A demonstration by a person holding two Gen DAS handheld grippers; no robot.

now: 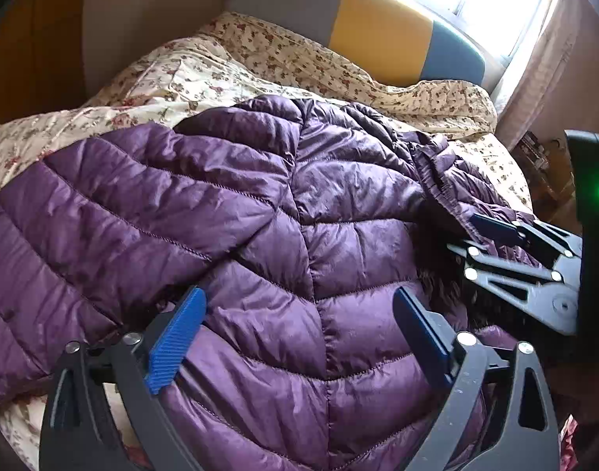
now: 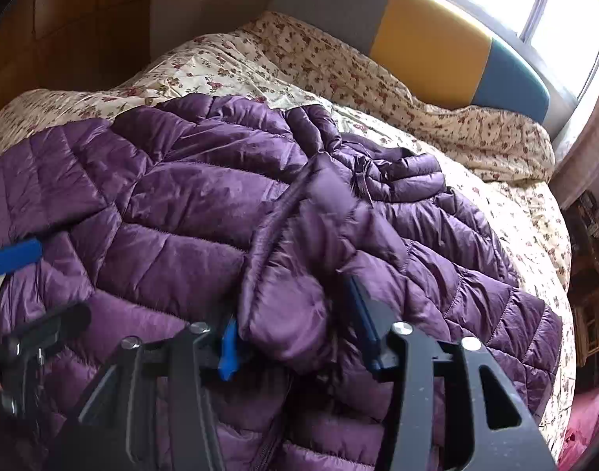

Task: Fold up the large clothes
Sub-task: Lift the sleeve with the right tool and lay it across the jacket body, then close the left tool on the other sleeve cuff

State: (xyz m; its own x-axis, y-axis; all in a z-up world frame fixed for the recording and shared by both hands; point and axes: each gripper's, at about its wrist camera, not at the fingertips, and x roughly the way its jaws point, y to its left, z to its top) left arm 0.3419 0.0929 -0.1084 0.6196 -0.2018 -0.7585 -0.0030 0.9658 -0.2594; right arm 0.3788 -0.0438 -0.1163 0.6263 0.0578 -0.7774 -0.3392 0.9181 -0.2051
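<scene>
Overhead, left claw (image 1: pixel 295 333) wide, empty; right claw (image 2: pixel 295 337) half-parted, seemingly loose around purple jacket (image 2: pixel 205 212) fold.

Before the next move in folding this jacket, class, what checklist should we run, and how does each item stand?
1. Left tool free: ok. Its jaws stand wide apart over the jacket, gripping nothing.
2. Right tool clear of the sleeve: cannot tell. The sleeve end fills the gap between its jaws.
3. Sleeve laid across the jacket's body: ok.
4. Fabric smooth: not ok. It is bunched around the zip.
5. Whole jacket resting on the floral bedcover: cannot tell. The near edge is hidden behind the tools.
</scene>
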